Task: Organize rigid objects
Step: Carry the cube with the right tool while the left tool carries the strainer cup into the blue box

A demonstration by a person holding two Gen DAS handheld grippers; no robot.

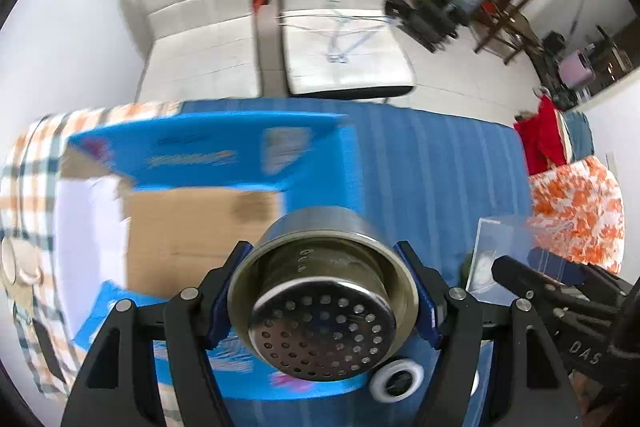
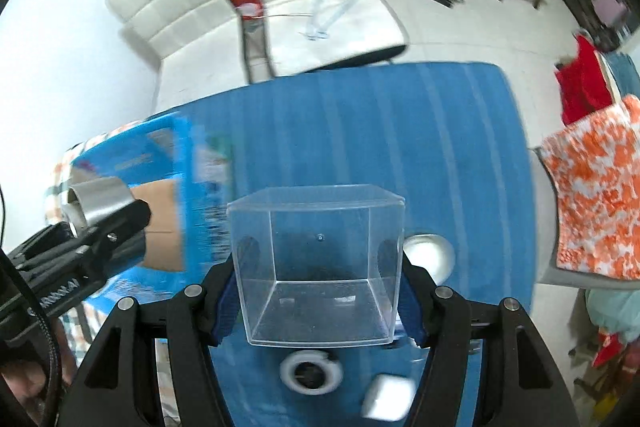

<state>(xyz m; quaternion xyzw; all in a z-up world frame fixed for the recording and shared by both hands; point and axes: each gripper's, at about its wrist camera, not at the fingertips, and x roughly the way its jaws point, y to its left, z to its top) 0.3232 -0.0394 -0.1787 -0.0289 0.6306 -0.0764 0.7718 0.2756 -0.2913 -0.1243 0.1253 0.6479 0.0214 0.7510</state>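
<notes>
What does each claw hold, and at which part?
The left claw grips the metal strainer cup by its outer side walls. The right claw grips the clear plastic box by its two opposite side walls.

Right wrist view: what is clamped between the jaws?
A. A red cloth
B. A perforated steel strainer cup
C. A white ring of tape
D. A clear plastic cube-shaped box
D: the right gripper has its blue-padded jaws pressed against both sides of the clear plastic box, held above the blue tablecloth; the steel strainer cup is in the left gripper instead.
</notes>
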